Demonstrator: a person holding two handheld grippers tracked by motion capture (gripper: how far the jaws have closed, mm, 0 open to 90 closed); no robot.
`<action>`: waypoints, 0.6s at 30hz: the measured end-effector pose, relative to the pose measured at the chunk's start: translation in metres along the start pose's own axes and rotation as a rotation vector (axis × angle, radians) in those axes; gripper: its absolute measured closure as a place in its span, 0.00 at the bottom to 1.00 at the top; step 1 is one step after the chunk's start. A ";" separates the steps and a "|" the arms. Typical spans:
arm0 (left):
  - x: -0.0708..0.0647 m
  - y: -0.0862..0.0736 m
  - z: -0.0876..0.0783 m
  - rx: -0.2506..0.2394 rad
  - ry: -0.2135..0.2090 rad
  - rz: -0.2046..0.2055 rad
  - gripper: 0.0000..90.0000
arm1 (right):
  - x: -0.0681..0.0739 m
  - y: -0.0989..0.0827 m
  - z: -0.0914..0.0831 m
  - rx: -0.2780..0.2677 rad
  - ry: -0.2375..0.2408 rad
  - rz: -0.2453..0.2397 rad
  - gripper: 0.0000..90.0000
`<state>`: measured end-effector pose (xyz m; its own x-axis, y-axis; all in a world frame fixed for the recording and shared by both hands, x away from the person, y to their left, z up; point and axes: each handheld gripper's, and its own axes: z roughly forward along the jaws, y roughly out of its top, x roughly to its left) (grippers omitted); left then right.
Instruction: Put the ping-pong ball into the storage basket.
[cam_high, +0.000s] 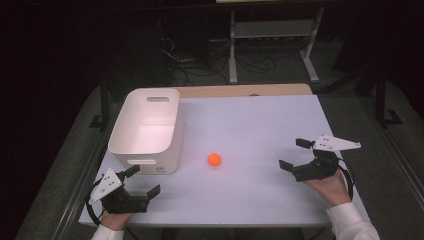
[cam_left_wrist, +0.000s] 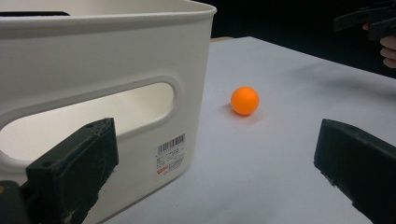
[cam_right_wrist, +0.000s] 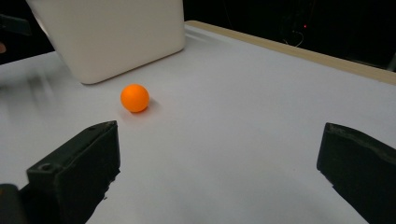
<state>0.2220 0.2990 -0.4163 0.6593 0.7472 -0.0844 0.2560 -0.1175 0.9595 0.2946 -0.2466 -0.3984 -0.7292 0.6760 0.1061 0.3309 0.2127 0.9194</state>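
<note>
White table (cam_high: 260, 125) – orange ball (cam_high: 214, 159) mid-surface, white bin (cam_high: 146, 131) at left

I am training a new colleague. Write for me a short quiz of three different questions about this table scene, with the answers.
1. True or false: the orange ball lies inside the white bin.
2. Multiple choice: the jaws of the left gripper and the right gripper stand A) both open, B) both shut, C) one open and one shut.
3. Fill in: seen from the high view, the ball rests on the table to the ____ of the bin.

Key: 1 false, it lies on the table beside the bin. 2 A. 3 right.
</note>
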 end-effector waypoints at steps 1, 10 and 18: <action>0.000 0.000 0.000 0.003 0.001 0.001 0.00 | -0.001 0.001 0.001 0.000 0.001 -0.008 0.00; 0.000 0.000 0.001 0.005 0.001 -0.008 0.00 | -0.001 0.008 0.004 0.024 0.021 -0.010 0.00; 0.000 0.000 0.001 0.005 0.001 -0.009 0.00 | 0.001 0.016 0.008 0.034 0.035 -0.026 0.00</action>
<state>0.2224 0.2980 -0.4169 0.6563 0.7487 -0.0929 0.2654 -0.1138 0.9574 0.3040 -0.2362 -0.3863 -0.7581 0.6450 0.0959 0.3314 0.2544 0.9086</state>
